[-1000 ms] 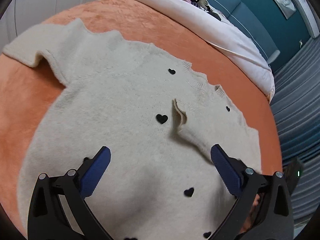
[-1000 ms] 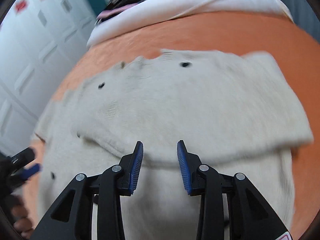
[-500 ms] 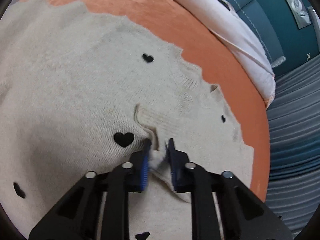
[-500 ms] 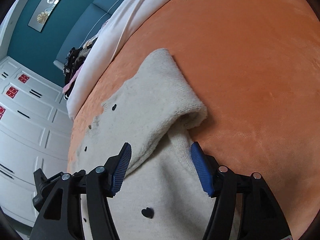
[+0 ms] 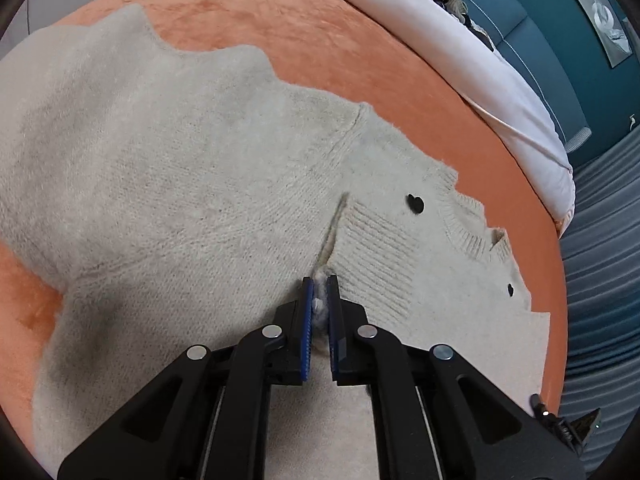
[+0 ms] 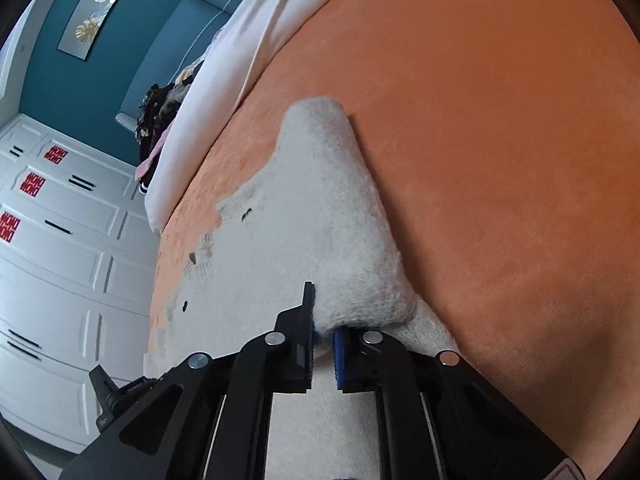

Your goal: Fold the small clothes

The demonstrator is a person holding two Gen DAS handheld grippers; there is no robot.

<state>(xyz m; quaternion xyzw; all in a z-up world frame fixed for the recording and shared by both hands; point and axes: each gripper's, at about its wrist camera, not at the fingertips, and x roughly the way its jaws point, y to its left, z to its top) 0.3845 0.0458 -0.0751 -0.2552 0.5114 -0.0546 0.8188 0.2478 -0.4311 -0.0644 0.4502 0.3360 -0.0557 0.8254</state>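
A cream knit sweater (image 5: 180,184) with small black hearts lies spread on the orange bed cover (image 5: 312,28). My left gripper (image 5: 319,292) is shut on the ribbed cuff of the sleeve (image 5: 372,240) folded across the sweater's chest. In the right wrist view the same sweater (image 6: 280,248) shows with its other sleeve (image 6: 352,248) folded over. My right gripper (image 6: 323,320) is shut on that folded sleeve's edge, with cloth bunched between the blue pads.
A white duvet (image 5: 460,44) and a pile of dark clothes (image 6: 160,116) lie at the head of the bed. White cupboard doors (image 6: 52,264) stand beyond the bed's side. Bare orange cover (image 6: 500,140) stretches to the right of the sweater.
My left gripper has closed tighter on the sleeve cuff and moved left with it. My right gripper was open beside the folded sleeve and has shut on its edge.
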